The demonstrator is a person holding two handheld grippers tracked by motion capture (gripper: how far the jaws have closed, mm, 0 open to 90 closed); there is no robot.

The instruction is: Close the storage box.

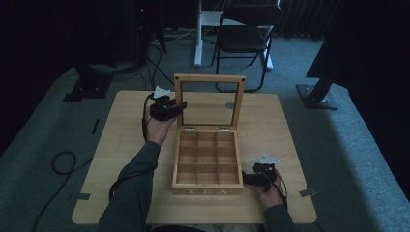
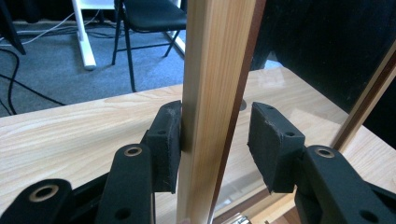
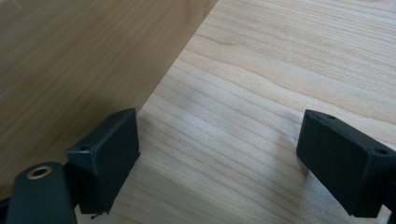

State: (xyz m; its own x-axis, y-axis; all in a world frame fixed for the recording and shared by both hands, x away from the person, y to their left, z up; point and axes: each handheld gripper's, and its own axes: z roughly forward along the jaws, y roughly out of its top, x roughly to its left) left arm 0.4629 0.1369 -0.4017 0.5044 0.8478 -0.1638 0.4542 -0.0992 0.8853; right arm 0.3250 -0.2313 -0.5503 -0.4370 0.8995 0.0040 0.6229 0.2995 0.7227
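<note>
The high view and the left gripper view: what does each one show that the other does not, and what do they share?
High view alone: the wooden tea box's nine empty compartments, the word TEA on its front, and the right gripper beside the box.

Left gripper view alone: one pad of the left gripper touches the upright lid's light wooden frame; the other stands off.

Both: the light wooden table, the black folding chair, the lid.

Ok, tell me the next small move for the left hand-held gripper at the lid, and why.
Probably close it on the lid frame. The left hand-held gripper straddles that upright wooden edge: one pad touches it, the other stands clear, so nothing is clamped. The tea box lies open, and the right hand-held gripper sits open at its side.
</note>
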